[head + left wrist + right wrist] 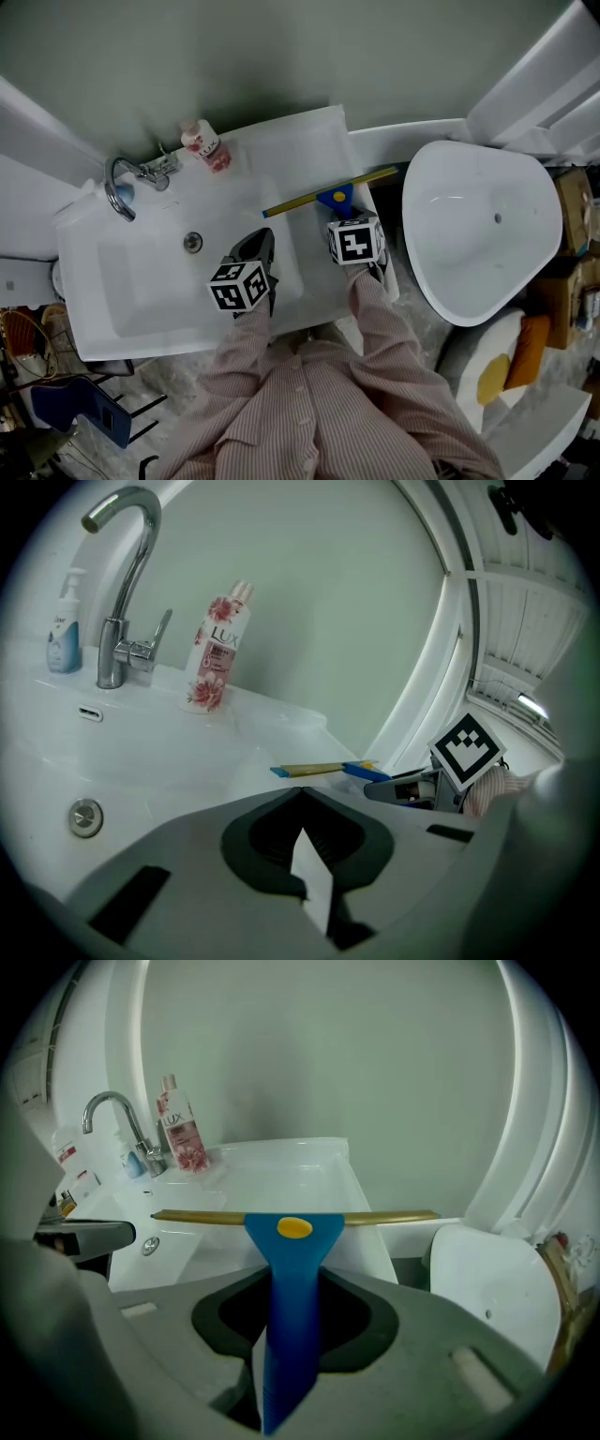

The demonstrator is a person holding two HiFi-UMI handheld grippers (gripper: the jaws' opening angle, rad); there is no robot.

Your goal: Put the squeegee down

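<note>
The squeegee point(336, 198) has a blue handle and a long yellow blade. My right gripper point(344, 221) is shut on the handle, with the blade pointing away over the flat right part of the white sink top point(319, 141). In the right gripper view the handle of the squeegee point(292, 1241) runs up between the jaws of my right gripper point(292, 1288), blade level. The left gripper view shows the squeegee point(323, 769) low over the counter; contact is unclear. My left gripper point(263, 238) hangs over the basin, jaws together and empty, as my left gripper point(300, 797) also appears in its own view.
A chrome faucet point(122, 187) and a pink-labelled bottle point(206, 148) stand at the back of the sink, with the drain point(192, 243) below them. A blue-and-white bottle point(64, 635) stands beside the tap. A white oval tub point(478, 225) lies to the right.
</note>
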